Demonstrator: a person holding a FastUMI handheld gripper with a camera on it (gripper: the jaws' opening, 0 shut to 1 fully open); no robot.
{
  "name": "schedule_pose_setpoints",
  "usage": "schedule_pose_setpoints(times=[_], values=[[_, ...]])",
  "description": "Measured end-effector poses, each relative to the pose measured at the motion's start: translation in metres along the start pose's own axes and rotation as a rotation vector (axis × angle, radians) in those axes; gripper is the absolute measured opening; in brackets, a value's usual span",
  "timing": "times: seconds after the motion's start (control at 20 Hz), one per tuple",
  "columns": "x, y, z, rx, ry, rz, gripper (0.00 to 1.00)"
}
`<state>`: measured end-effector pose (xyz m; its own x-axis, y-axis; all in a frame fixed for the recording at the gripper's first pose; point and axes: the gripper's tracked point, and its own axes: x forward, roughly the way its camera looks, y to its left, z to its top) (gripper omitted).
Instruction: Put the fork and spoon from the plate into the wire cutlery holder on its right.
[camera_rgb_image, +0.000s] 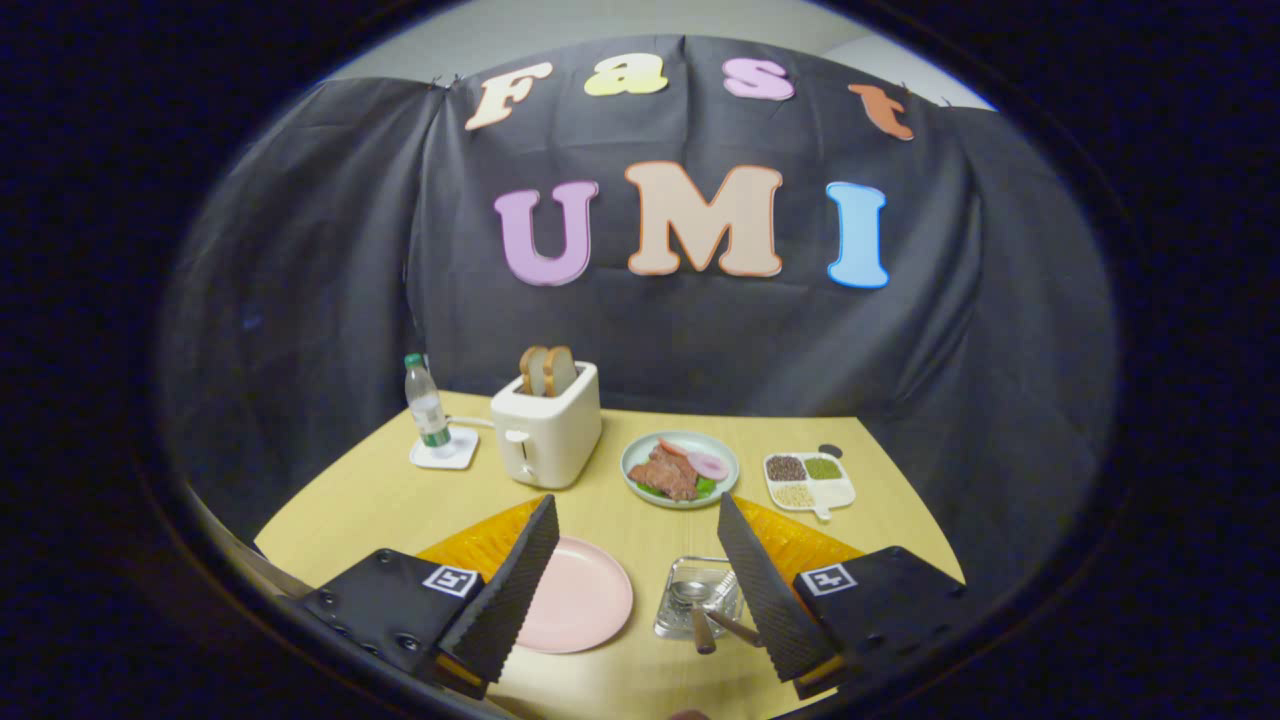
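Between the spread, empty fingers of the gripper (640, 590), both utensils already lie in the wire cutlery holder (690, 585); its handles (712, 630) could be knocked.

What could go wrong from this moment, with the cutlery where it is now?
1. The fork and spoon lie in the wire cutlery holder with handles sticking out toward the open hand-held gripper; a finger could catch one and tip it out.
2. The pink plate sits just beside the holder, so a sideways move may knock it.

Staged breakfast booth: black cloth wall (300, 250), toaster (545, 430), yellow table (400, 500).
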<state>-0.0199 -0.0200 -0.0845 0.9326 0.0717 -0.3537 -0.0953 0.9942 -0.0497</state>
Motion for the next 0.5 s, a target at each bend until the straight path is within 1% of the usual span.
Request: schedule_pose_setpoints(times=[0.15,0.35,0.5], values=[[-0.009,0.004,0.014,0.062,-0.098,-0.018,1.0],[-0.021,-0.007,0.028,0.065,-0.164,-0.052,1.0],[-0.029,-0.017,0.035,0.093,-0.195,-0.077,1.0]])
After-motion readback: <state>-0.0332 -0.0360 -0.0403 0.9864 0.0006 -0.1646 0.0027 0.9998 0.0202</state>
